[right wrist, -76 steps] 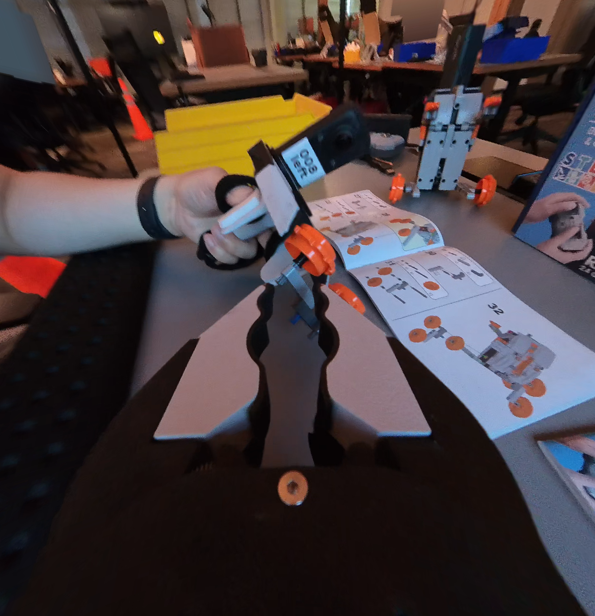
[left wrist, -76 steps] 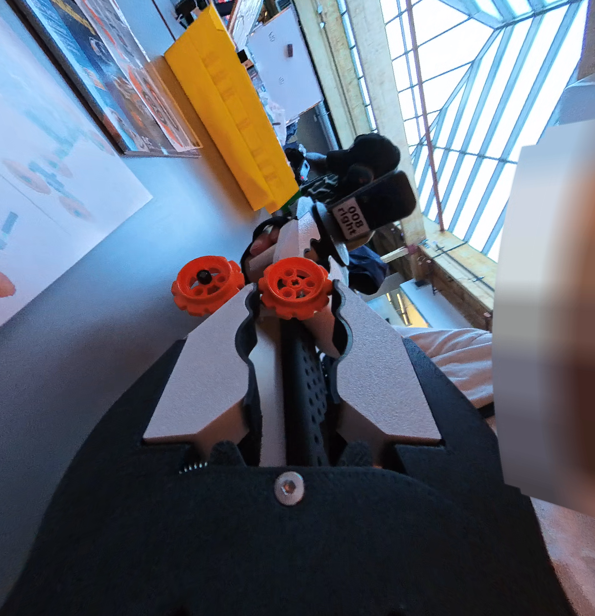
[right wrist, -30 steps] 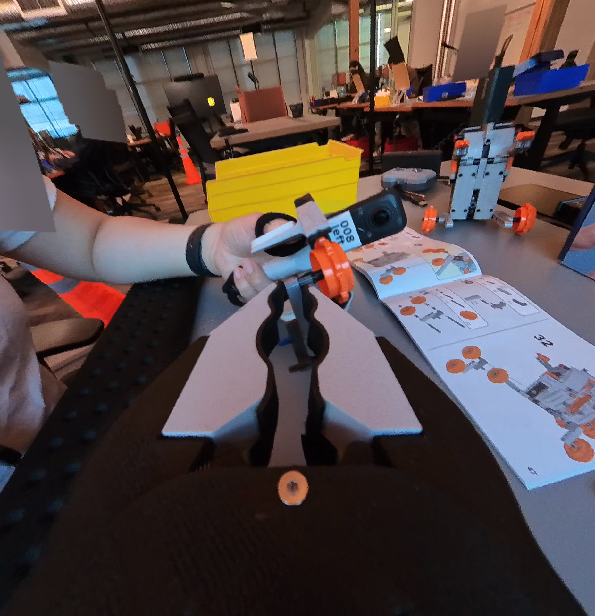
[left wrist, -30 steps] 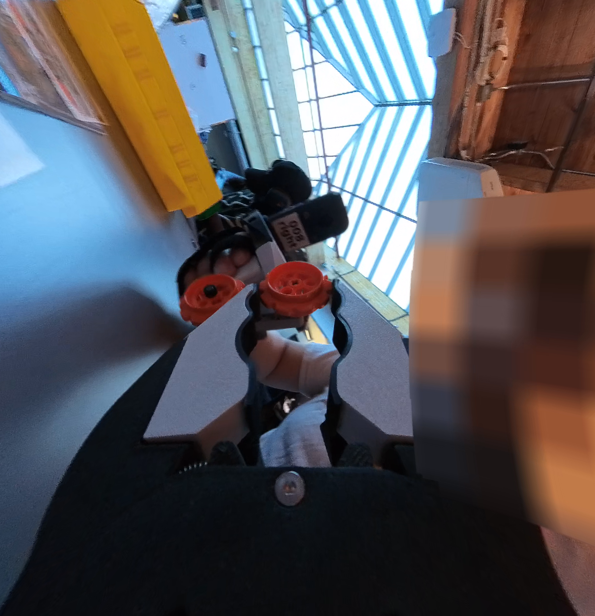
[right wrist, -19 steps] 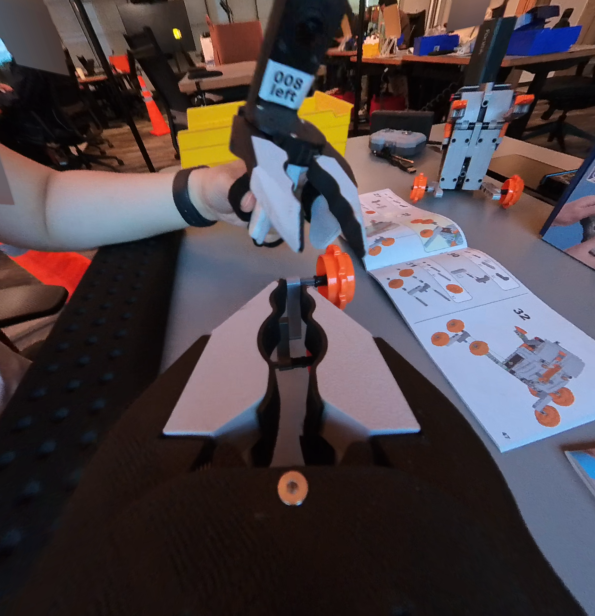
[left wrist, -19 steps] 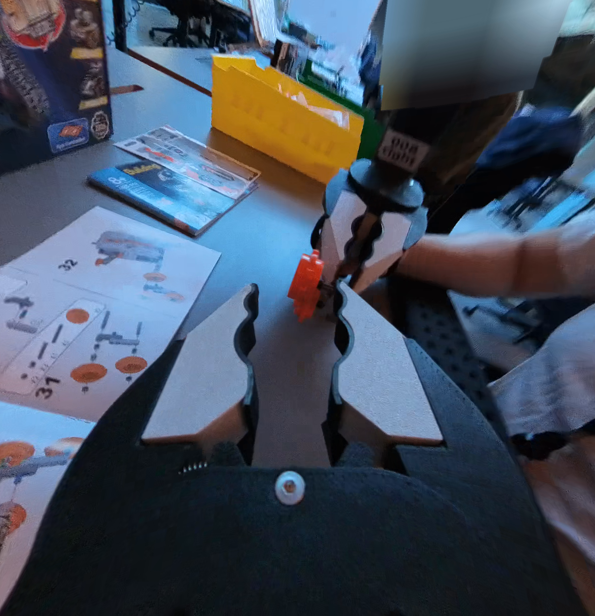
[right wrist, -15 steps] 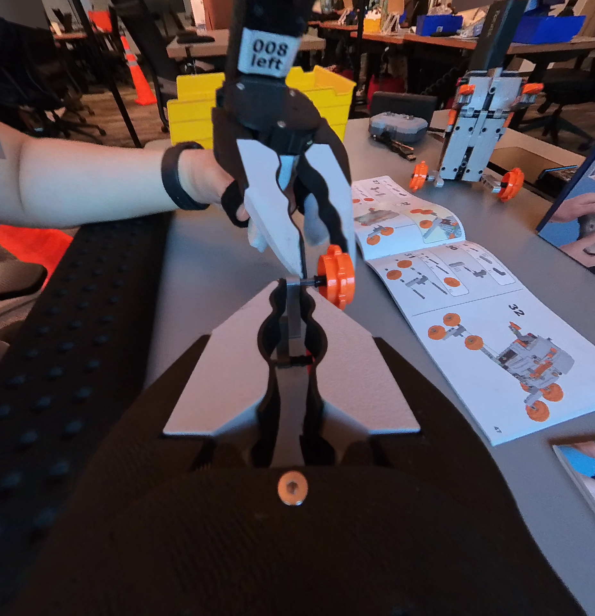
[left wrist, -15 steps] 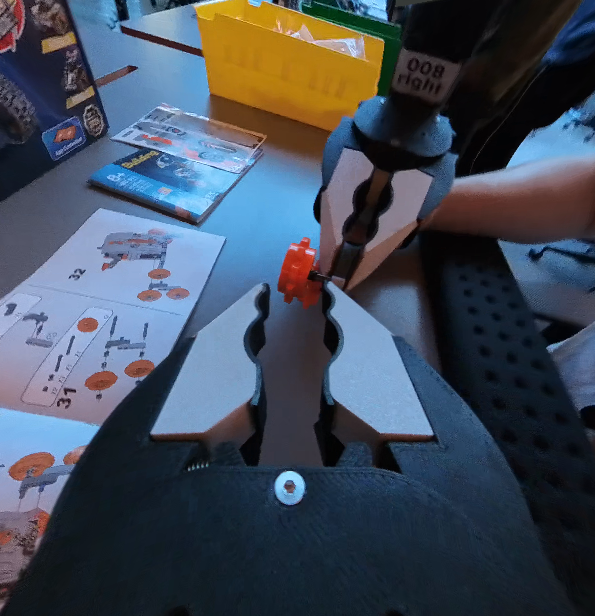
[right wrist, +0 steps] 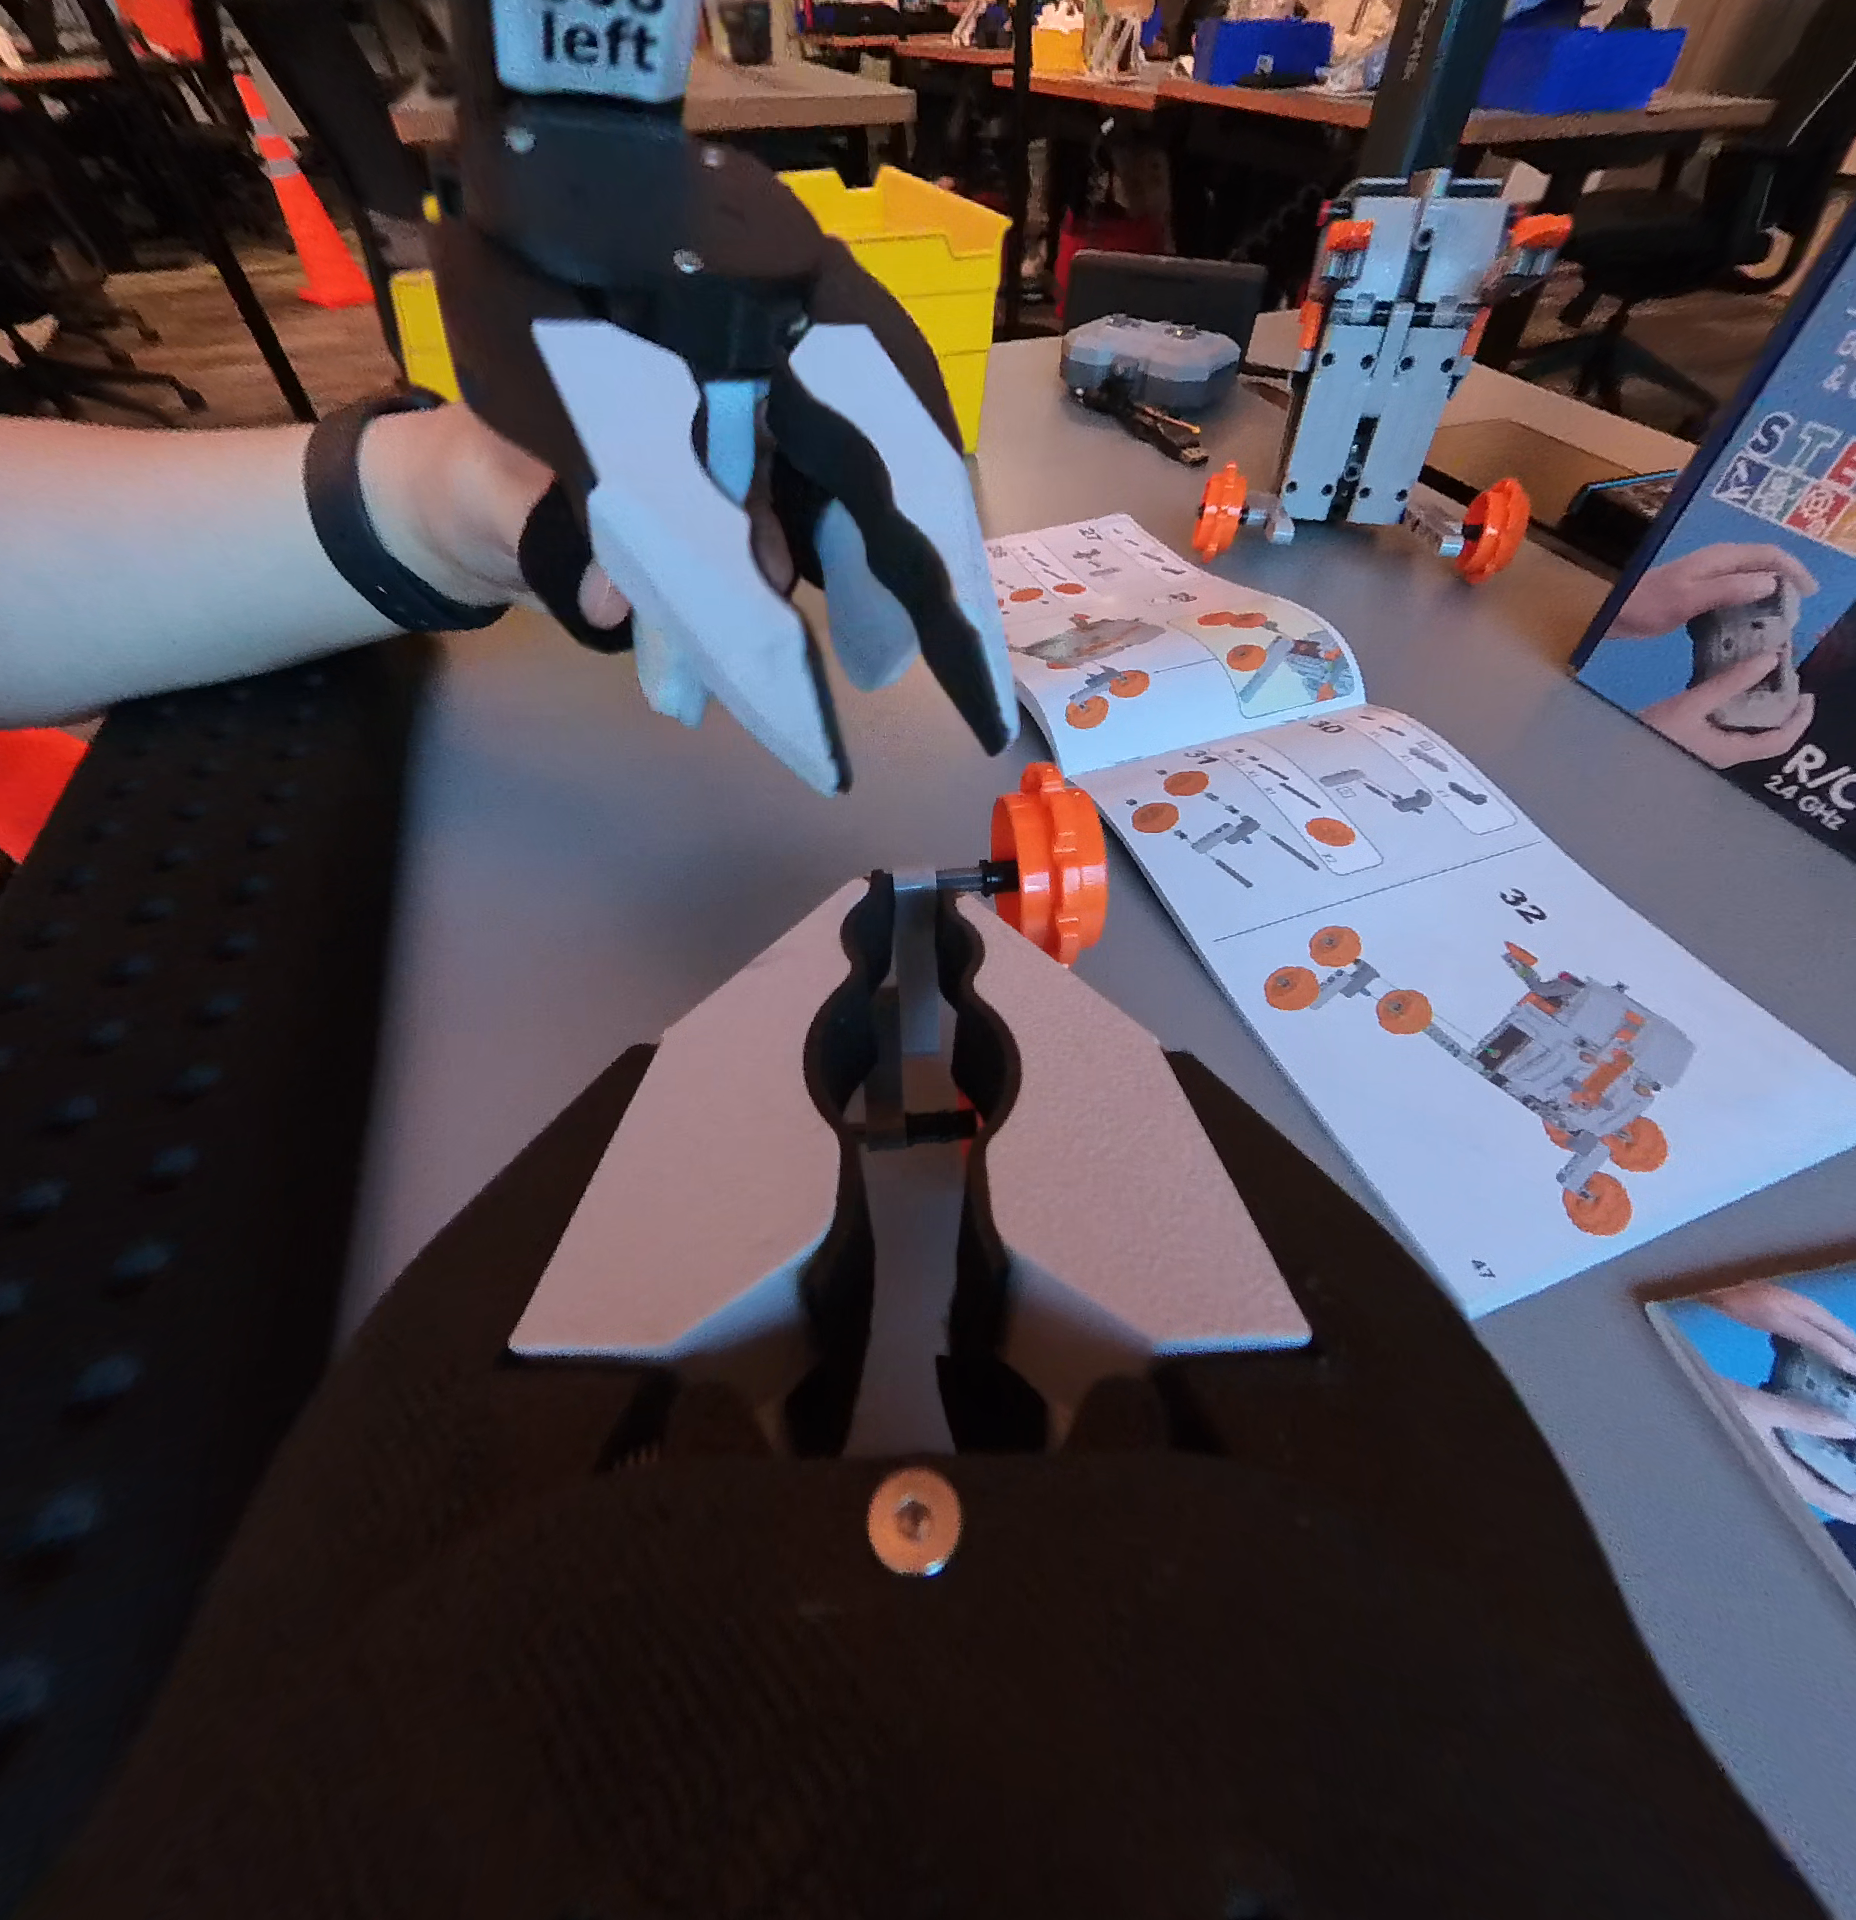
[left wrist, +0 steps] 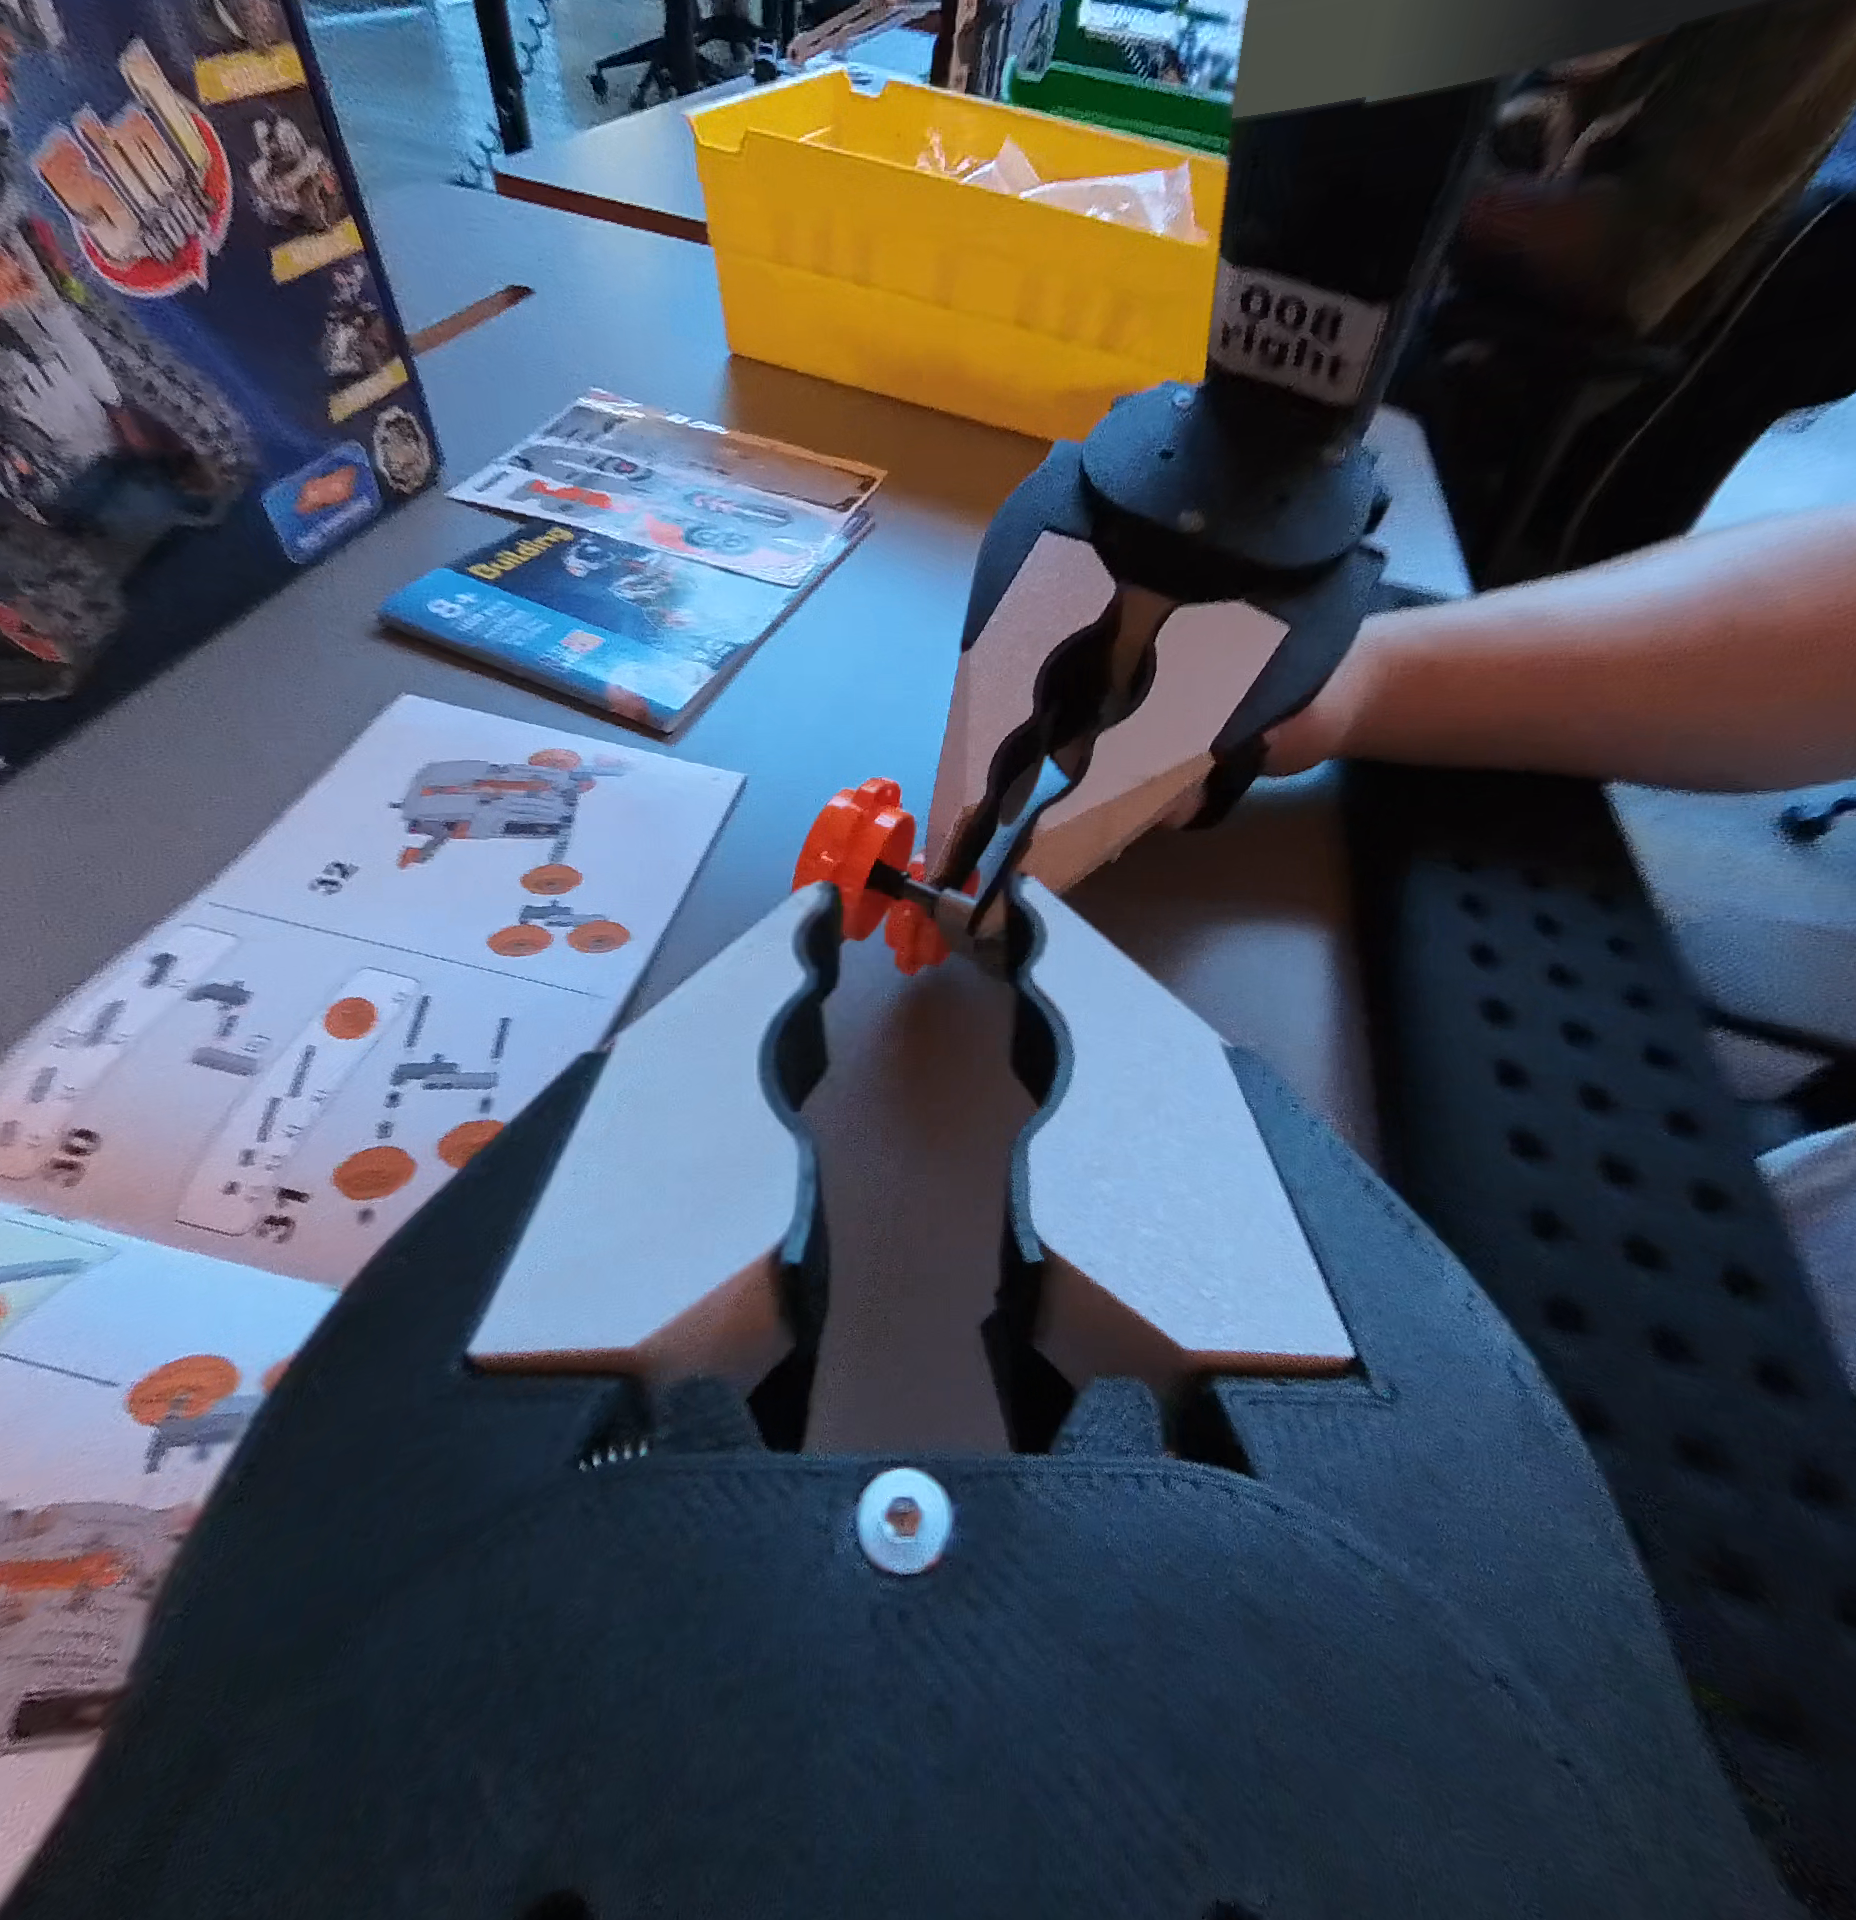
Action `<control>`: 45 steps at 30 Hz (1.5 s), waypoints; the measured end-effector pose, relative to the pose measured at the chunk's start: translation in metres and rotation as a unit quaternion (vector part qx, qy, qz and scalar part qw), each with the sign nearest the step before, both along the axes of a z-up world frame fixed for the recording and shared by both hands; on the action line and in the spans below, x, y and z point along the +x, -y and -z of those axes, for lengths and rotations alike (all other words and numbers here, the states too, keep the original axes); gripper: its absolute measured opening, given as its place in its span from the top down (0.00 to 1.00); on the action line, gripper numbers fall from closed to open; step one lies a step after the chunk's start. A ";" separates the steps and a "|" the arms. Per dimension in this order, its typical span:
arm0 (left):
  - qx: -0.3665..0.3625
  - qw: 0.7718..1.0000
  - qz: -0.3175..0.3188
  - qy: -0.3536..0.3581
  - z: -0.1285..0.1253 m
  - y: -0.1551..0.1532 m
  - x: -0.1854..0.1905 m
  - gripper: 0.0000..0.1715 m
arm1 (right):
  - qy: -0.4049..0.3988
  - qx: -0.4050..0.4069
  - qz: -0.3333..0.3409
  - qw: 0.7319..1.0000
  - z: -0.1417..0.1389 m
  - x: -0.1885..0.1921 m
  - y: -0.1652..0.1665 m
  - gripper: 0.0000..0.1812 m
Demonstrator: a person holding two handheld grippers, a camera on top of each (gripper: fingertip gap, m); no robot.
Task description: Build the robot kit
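1. orange wheel [right wrist: 1049,862] on a short black axle is sticking out sideways from a grey beam [right wrist: 916,997]; the right gripper [right wrist: 911,904] is clamping that beam between its closed fingertips, above the grey table [right wrist: 612,883].
2. a second orange wheel [left wrist: 919,935] is showing lower on the same piece in the left wrist view, partly hidden behind the fingers.
3. the left gripper [left wrist: 913,914] is hanging with its jaws parted and nothing between them; in the right wrist view it [right wrist: 919,764] is pointing downward just above and behind the held piece, apart from it.
4. in the left wrist view its left fingertip is sitting just beside the upper orange wheel [left wrist: 851,842]; whether they are touching, cannot tell.
5. a person's hand [right wrist: 456,520] with a black wristband is gripping the left tool's handle.
6. an open instruction booklet [right wrist: 1423,935] is lying flat on the table to the right of the held piece.
7. a yellow bin [left wrist: 955,249] is standing at the far edge, clear bags inside.
8. a grey and orange model vehicle [right wrist: 1391,343] is standing upright beyond the booklet, a grey controller [right wrist: 1152,364] near it.
9. a printed box [left wrist: 145,343] is standing to the left in the left wrist view, with two thin booklets [left wrist: 643,561] lying in front of it.
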State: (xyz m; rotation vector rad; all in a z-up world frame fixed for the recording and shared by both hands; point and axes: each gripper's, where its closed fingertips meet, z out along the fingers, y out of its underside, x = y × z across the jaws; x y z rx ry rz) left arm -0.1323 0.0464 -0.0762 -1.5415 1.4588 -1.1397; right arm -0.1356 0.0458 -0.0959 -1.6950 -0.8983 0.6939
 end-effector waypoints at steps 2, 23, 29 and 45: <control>0.048 0.999 0.019 -0.010 0.005 0.006 0.001 0.83 | -0.019 -0.004 -0.004 1.000 -0.004 0.000 0.000 0.97; 0.113 0.993 0.027 -0.012 0.021 0.011 0.012 0.84 | -0.017 -0.020 -0.028 0.999 0.003 0.000 0.001 0.97; 0.146 0.989 0.022 -0.010 0.025 0.009 0.015 0.89 | -0.001 -0.019 -0.021 1.000 0.006 0.005 -0.001 0.97; 0.044 0.999 0.001 -0.024 0.031 0.003 0.016 0.88 | -0.057 0.015 -0.002 0.998 -0.017 0.012 -0.005 0.97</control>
